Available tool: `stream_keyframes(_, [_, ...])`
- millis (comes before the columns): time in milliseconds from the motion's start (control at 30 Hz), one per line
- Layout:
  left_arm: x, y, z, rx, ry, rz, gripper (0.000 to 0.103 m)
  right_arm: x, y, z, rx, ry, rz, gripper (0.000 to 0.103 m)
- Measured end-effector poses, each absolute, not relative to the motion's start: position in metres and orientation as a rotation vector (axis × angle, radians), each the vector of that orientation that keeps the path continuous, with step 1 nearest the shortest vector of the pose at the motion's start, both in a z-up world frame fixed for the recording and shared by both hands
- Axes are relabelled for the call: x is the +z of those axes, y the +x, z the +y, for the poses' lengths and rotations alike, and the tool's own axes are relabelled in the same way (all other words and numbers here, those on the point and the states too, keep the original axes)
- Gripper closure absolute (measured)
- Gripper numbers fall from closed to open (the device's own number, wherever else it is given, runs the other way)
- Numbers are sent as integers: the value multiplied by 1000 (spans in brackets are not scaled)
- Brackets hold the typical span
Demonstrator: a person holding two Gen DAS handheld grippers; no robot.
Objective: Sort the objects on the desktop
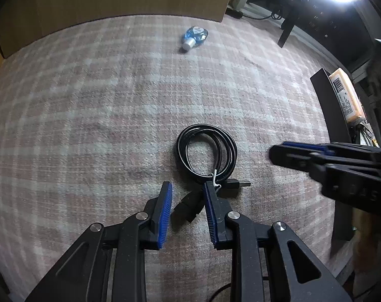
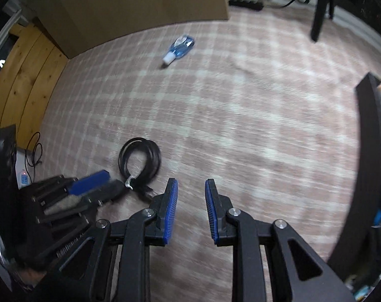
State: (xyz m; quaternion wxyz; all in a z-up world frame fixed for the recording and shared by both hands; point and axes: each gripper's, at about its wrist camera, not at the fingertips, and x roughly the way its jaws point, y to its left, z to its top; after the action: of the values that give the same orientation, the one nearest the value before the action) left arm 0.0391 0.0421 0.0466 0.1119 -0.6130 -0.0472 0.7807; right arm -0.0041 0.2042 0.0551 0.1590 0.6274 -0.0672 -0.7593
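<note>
With the left hand-held gripper (image 1: 188, 202) released astride the coiled USB cable (image 1: 206, 154), we centre on its plug; the right hand-held gripper (image 2: 191, 206) hangs empty, slightly parted.

Glossy black cable (image 1: 206, 154) on matt woven checked cloth (image 1: 89, 115).

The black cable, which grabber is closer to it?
Left. The left gripper is right at the coiled black cable, its connector end between the open fingers. The right gripper is off to the side, empty.
</note>
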Motion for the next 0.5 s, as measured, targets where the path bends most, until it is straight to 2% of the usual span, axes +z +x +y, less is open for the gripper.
stream_keyframes(167, [47, 39, 41, 2277, -1778, -136, 78, 34, -14, 196, -2094, 1846, -280, 81])
stream_keyframes(433, [45, 35, 51, 2257, -1765, -119, 78, 23, -21, 184, -2061, 1862, -305, 81])
stream_keyframes(500, [46, 37, 48, 2253, -1758, -136, 78, 21, -24, 187, -2019, 1875, -373, 81])
